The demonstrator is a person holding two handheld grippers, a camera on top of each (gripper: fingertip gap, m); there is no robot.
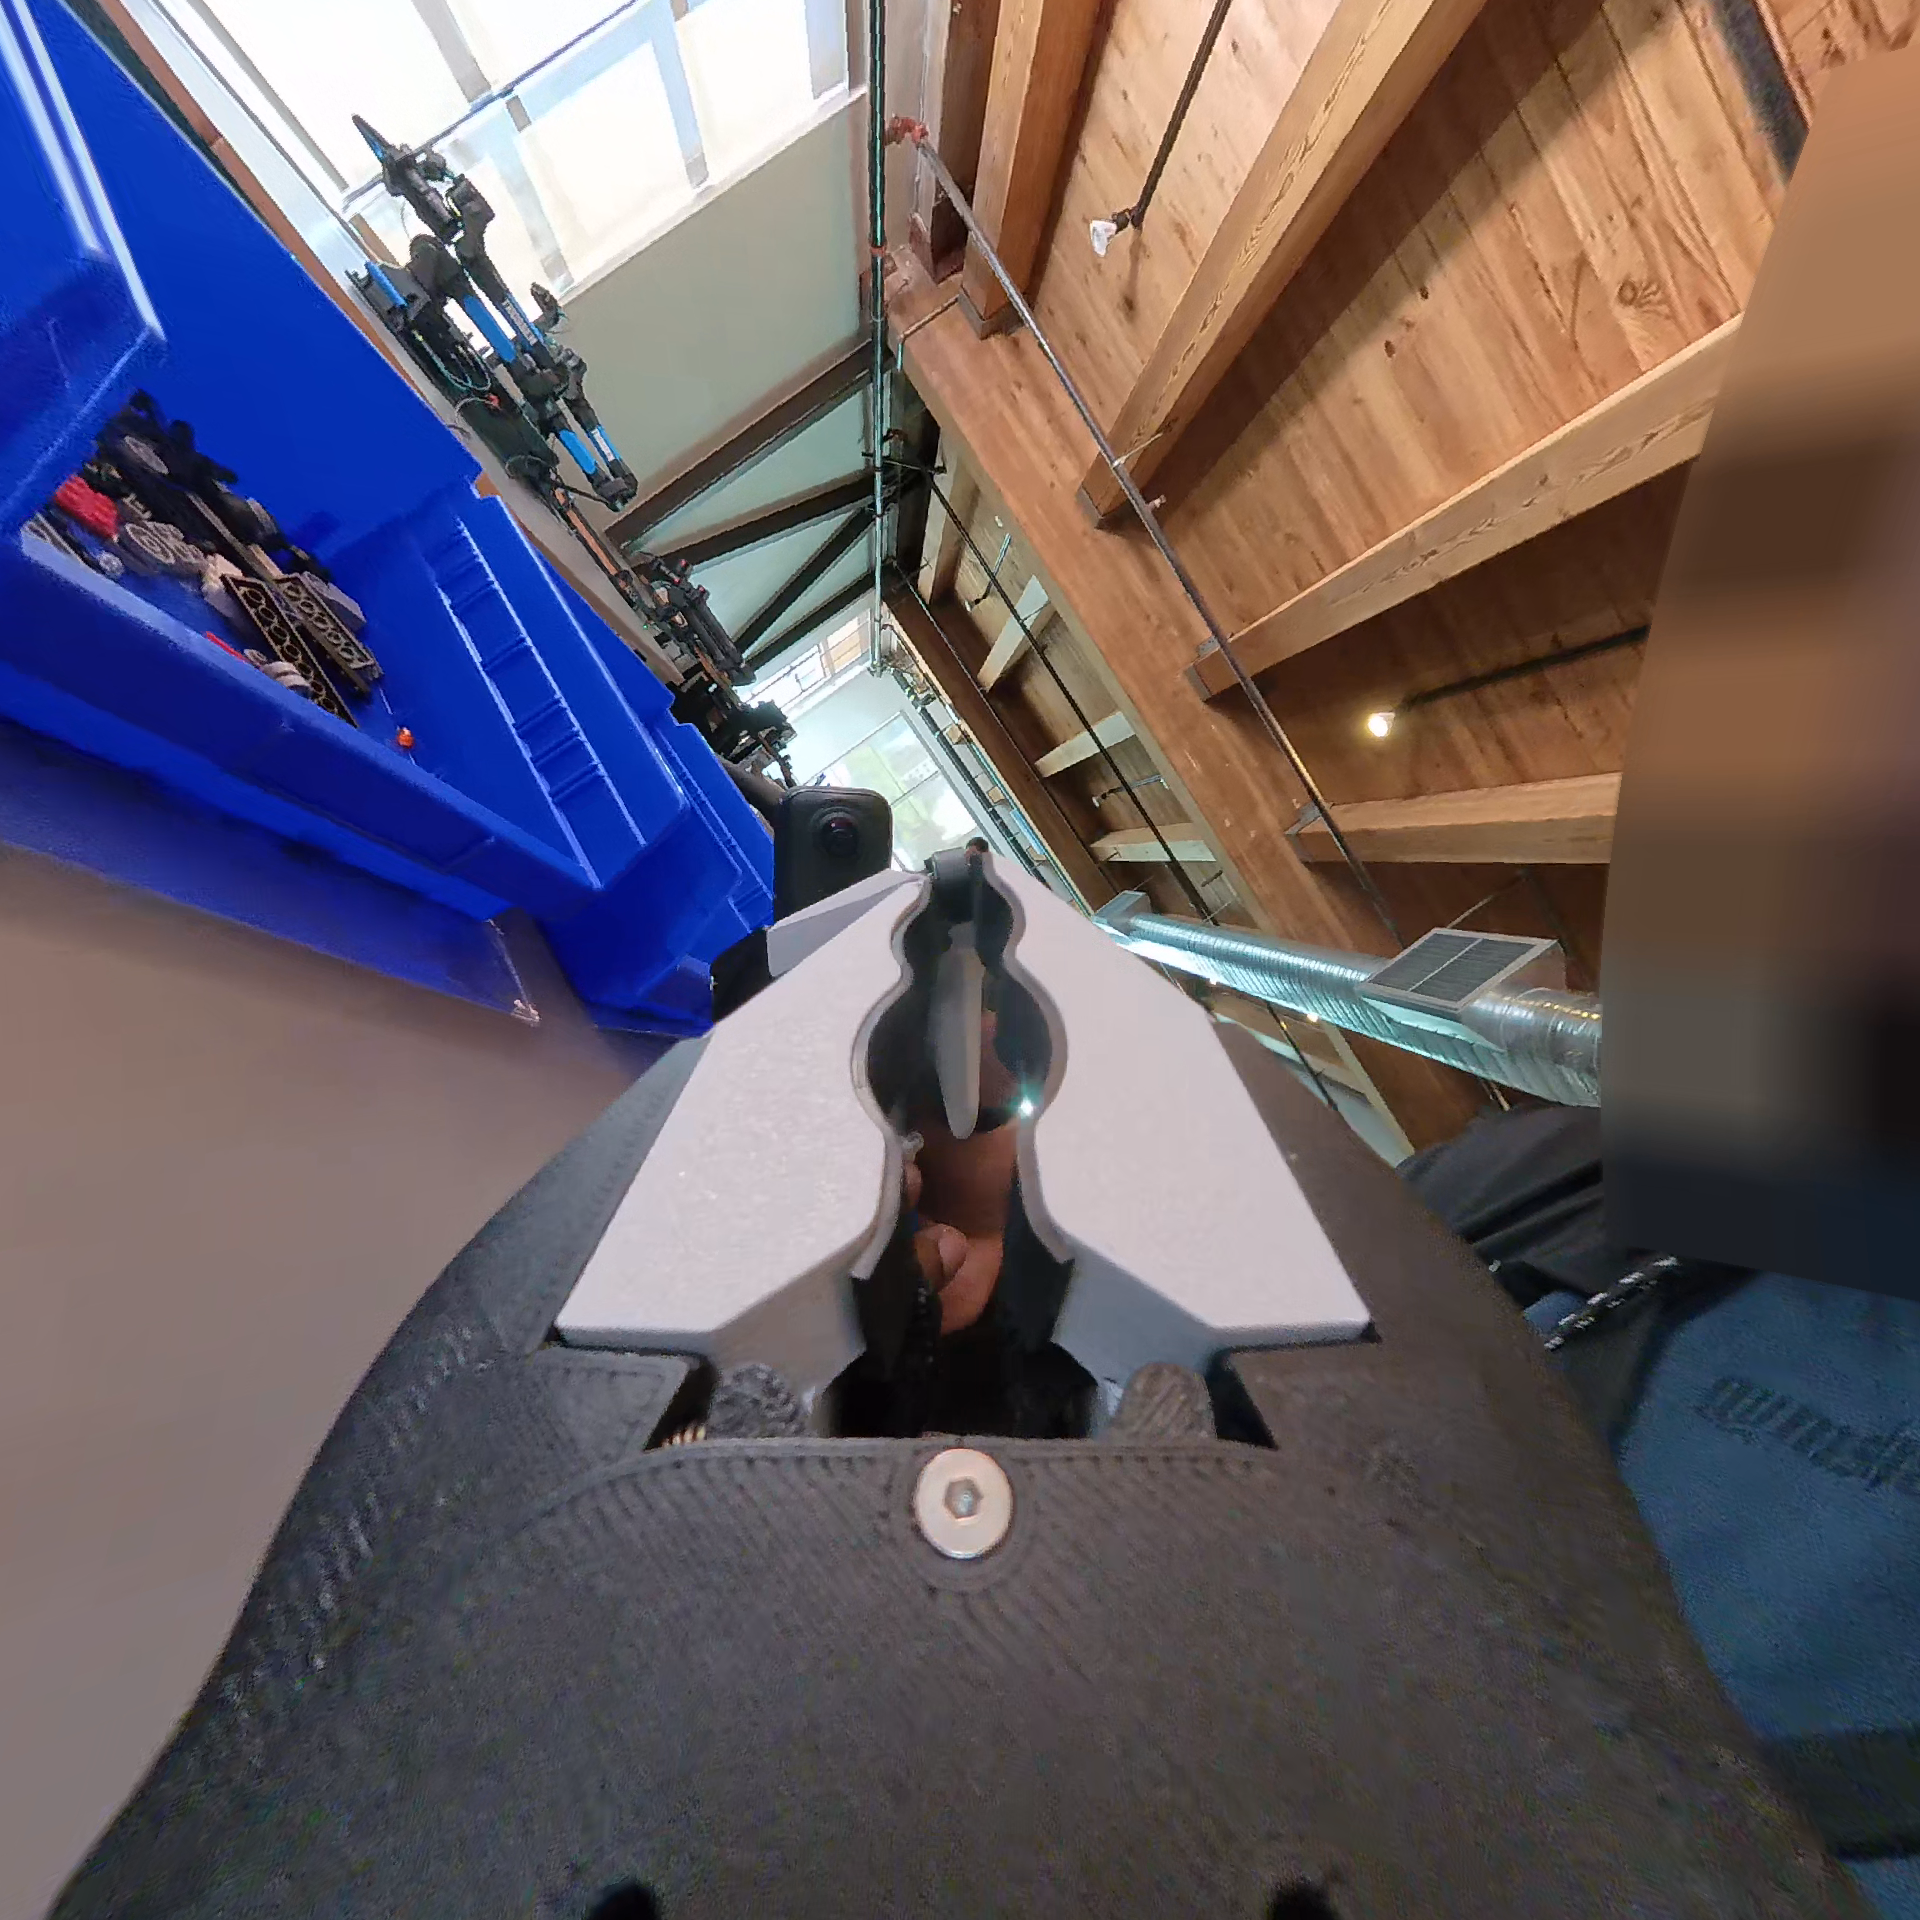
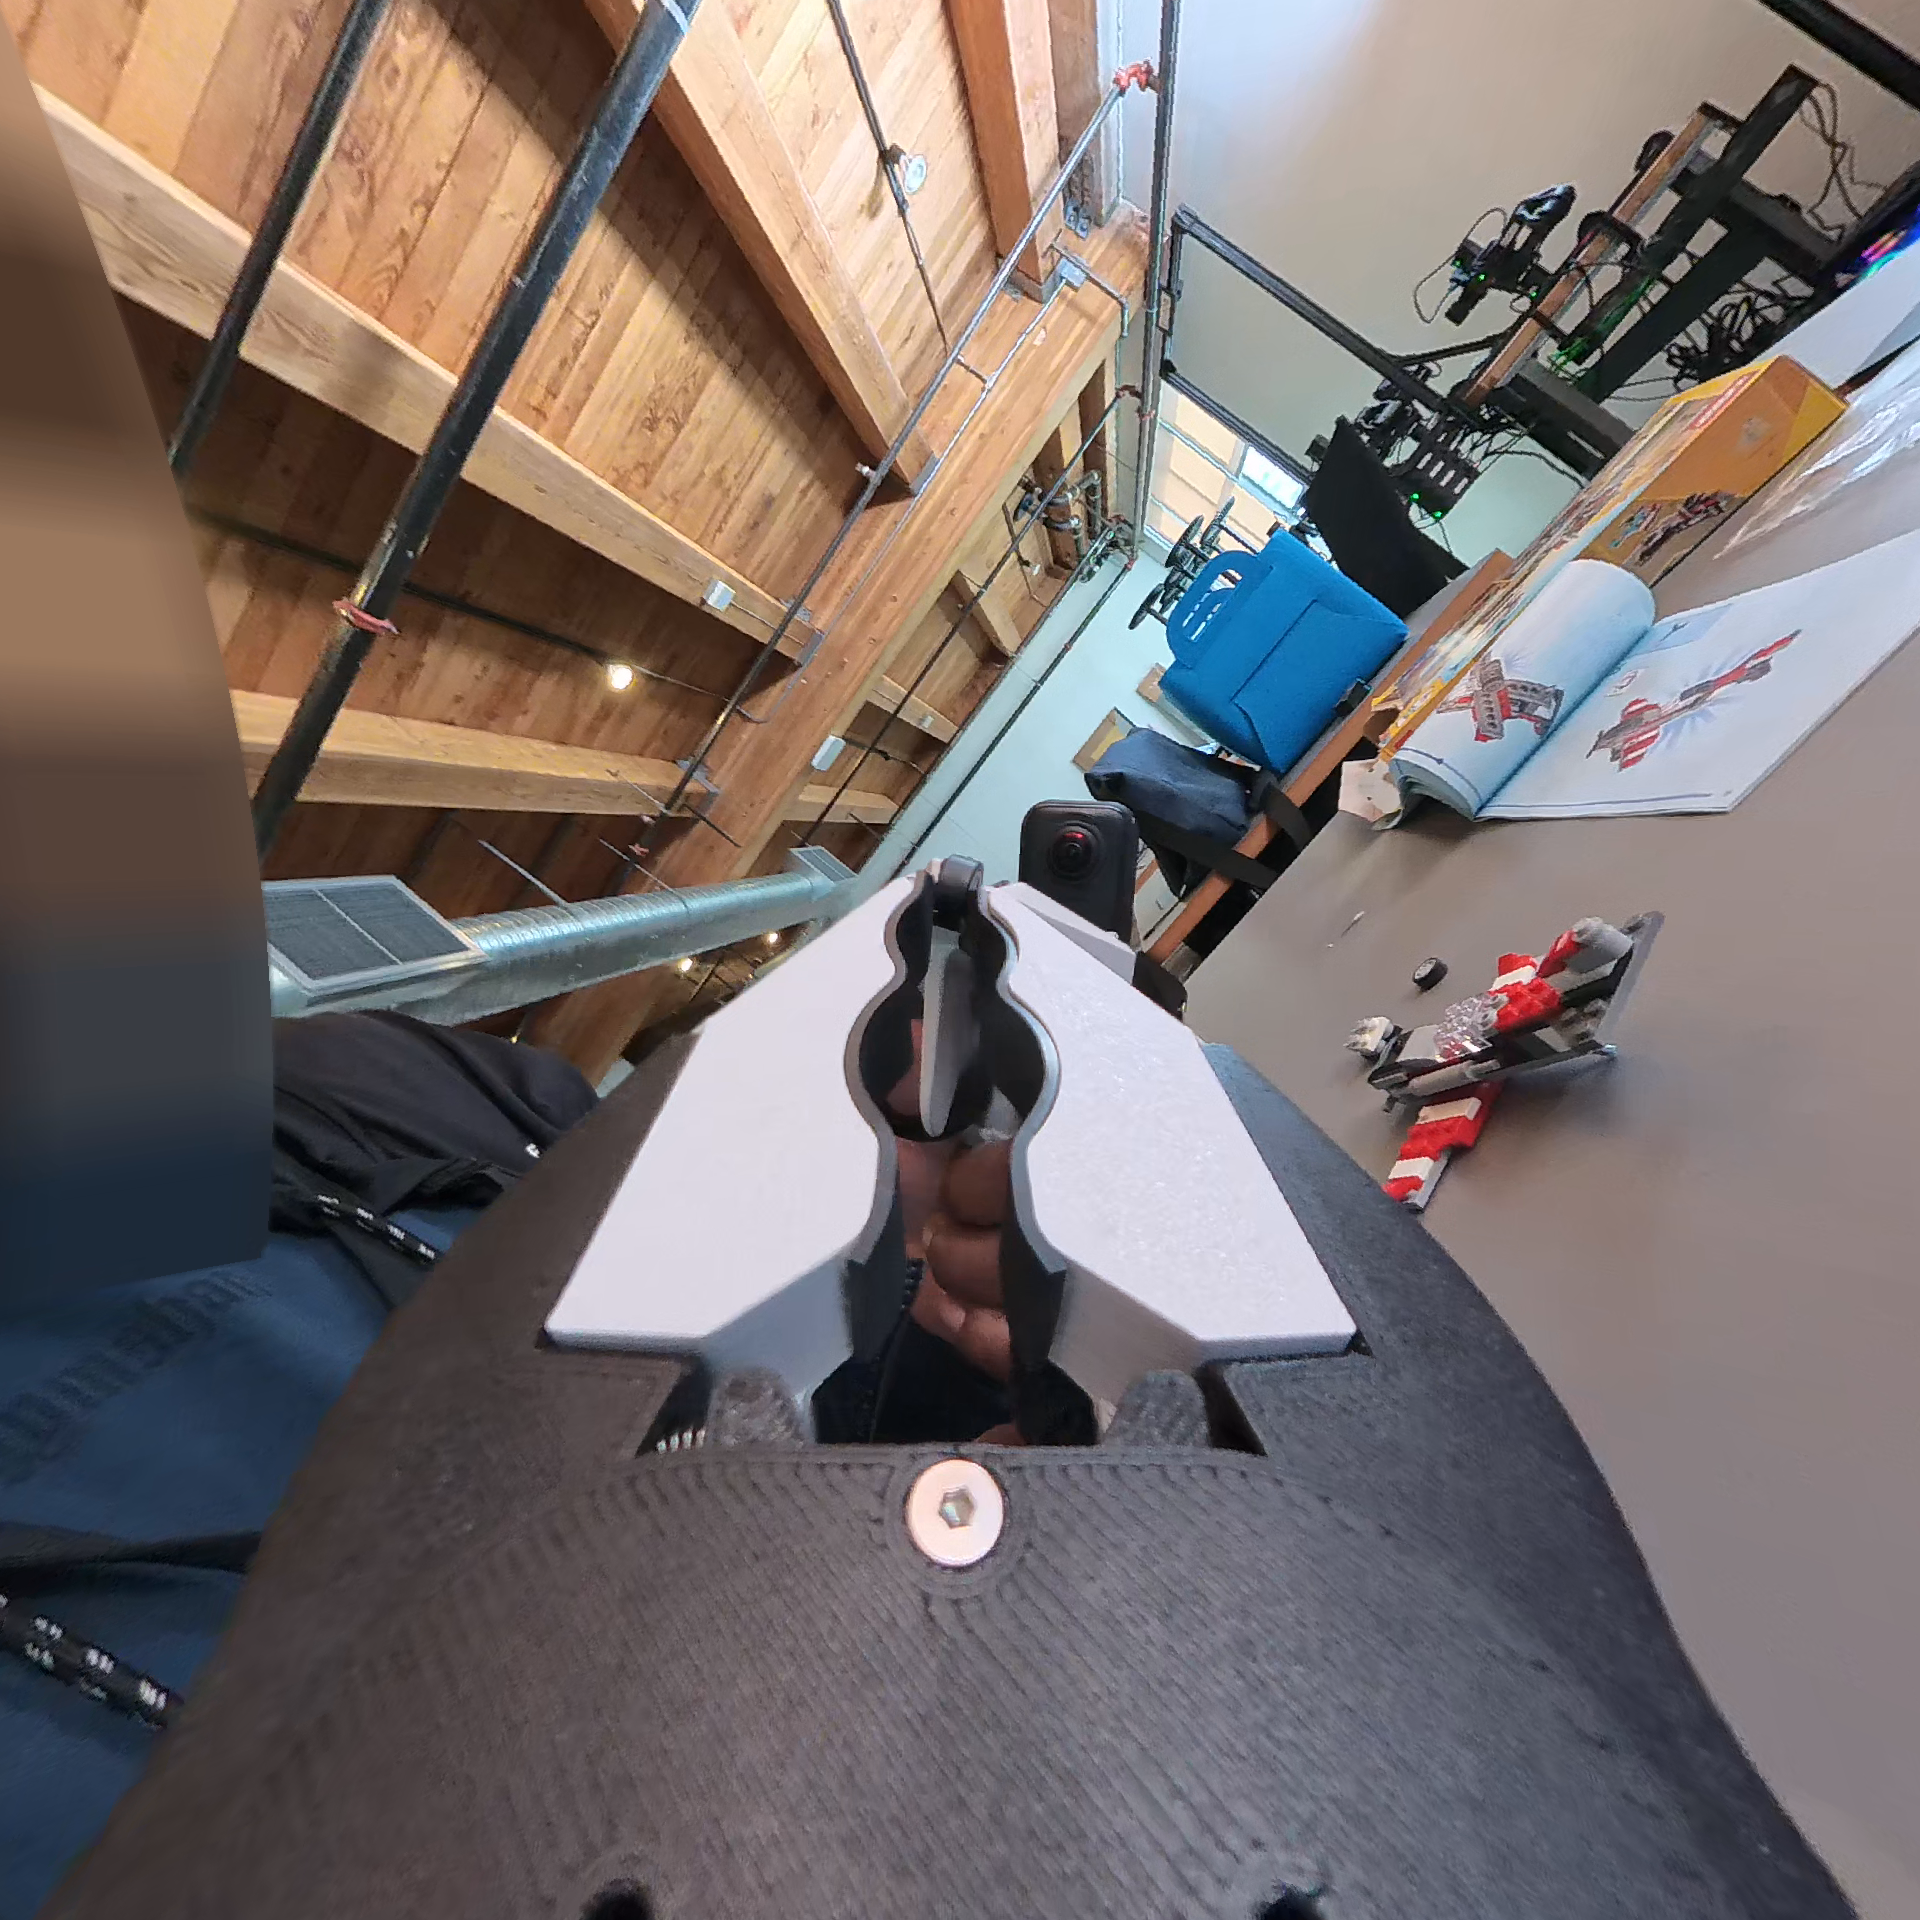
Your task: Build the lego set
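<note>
My left gripper [image 1: 954, 875] and my right gripper [image 2: 958, 873] are both raised off the table and meet tip to tip. Each has its jaws shut on a small black lego piece [image 1: 951, 891] [image 2: 958, 878] with a grey blade-shaped part [image 1: 961, 1039] [image 2: 940, 1039] hanging in the gap between the fingers. It looks like one shared piece. The other gripper's camera shows just behind the tips in the left wrist view [image 1: 831, 836] and in the right wrist view [image 2: 1075, 852]. A partly built red, white and grey lego model [image 2: 1496, 1039] lies on the grey table [image 2: 1714, 1351].
A blue bin [image 1: 468, 644] with several loose lego pieces [image 1: 208, 582] stands on the table [image 1: 208, 1195] at the left. An open instruction booklet [image 2: 1621, 707], the set's box [image 2: 1704, 457] and a small black round piece [image 2: 1432, 972] lie beyond the model. The person's blue top [image 2: 156, 1403] is close by. Only a small space, under 4 cm, lies between the two pairs of fingers.
</note>
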